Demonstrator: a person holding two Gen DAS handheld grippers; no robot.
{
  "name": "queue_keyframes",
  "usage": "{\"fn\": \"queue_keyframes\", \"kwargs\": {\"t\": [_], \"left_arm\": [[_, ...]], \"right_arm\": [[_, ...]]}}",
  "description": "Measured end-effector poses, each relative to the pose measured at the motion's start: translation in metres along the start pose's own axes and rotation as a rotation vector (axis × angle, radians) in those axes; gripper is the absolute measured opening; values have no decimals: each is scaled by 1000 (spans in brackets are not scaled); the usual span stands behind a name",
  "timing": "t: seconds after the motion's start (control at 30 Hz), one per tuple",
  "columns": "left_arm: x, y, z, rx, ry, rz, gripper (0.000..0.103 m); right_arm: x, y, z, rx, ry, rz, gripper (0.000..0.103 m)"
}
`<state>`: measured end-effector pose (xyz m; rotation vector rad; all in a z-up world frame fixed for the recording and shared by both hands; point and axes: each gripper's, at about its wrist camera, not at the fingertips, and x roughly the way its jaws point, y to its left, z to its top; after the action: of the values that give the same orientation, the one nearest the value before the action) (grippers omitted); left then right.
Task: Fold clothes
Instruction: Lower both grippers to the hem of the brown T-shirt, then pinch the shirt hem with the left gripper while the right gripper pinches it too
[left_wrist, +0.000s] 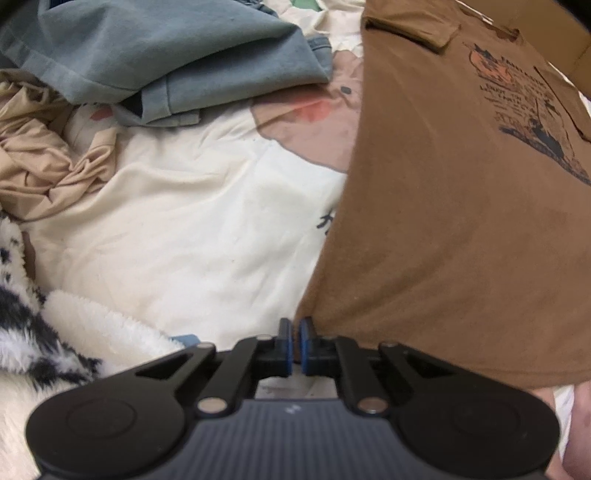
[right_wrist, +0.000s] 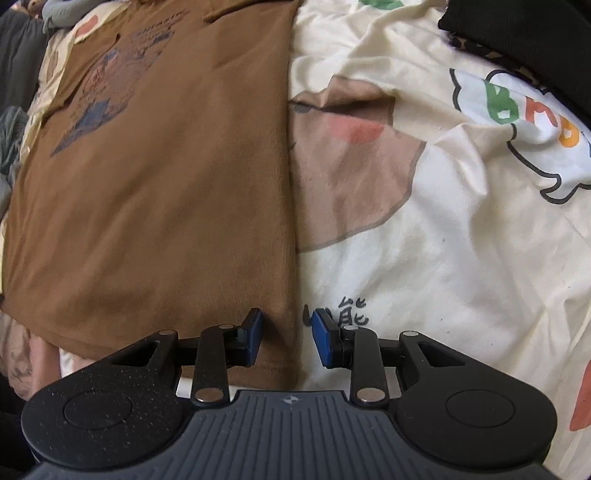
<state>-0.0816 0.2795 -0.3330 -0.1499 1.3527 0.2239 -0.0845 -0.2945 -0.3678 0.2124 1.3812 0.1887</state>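
Both cameras sit just behind their own gripper and look steeply down onto the bed at close range. Left wrist view: the left gripper (left_wrist: 295, 343) fills the bottom edge; the lens faces the cream printed bedcover (left_wrist: 192, 221), with the brown T-shirt (left_wrist: 461, 221) on the right. Right wrist view: the right gripper (right_wrist: 287, 339) at bottom, same shirt (right_wrist: 159, 206) on the left, bedcover (right_wrist: 443, 258) on the right. Shared: the shirt and its chest print.
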Motion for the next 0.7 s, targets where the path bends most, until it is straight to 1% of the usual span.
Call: {"fn": "queue_keyframes", "kwargs": {"t": [0.1, 0.2, 0.33, 0.37, 0.4, 0.43, 0.47, 0.53, 0.57, 0.7], "left_arm": [[-2, 1, -1, -13, -3, 3, 4], [-6, 2, -3, -28, -4, 3, 4], [-3, -4, -1, -23, 6, 7, 5], [-2, -4, -1, -24, 8, 8, 8], [0, -1, 1, -31, 13, 6, 10], [6, 3, 0, -43, 10, -2, 13], [4, 4, 0, -49, -1, -14, 16], [2, 4, 0, -51, -17, -33, 34], [2, 3, 0, -36, -18, -31, 36], [6, -1, -3, 13, -13, -22, 36]], "right_arm": [[1, -3, 0, 9, 0, 9, 36], [2, -2, -1, 9, 19, 13, 36], [5, 2, -3, -3, 23, 15, 35], [5, 3, -3, -6, 22, 16, 28], [5, 4, -3, -9, 23, 14, 18], [6, 5, -3, -11, 25, 12, 12], [5, 4, -3, -1, 27, 15, 9], [4, 1, -4, 20, 31, 20, 9], [4, 0, -5, 20, 32, 19, 9], [6, -3, -7, 45, 29, 23, 14]]}}
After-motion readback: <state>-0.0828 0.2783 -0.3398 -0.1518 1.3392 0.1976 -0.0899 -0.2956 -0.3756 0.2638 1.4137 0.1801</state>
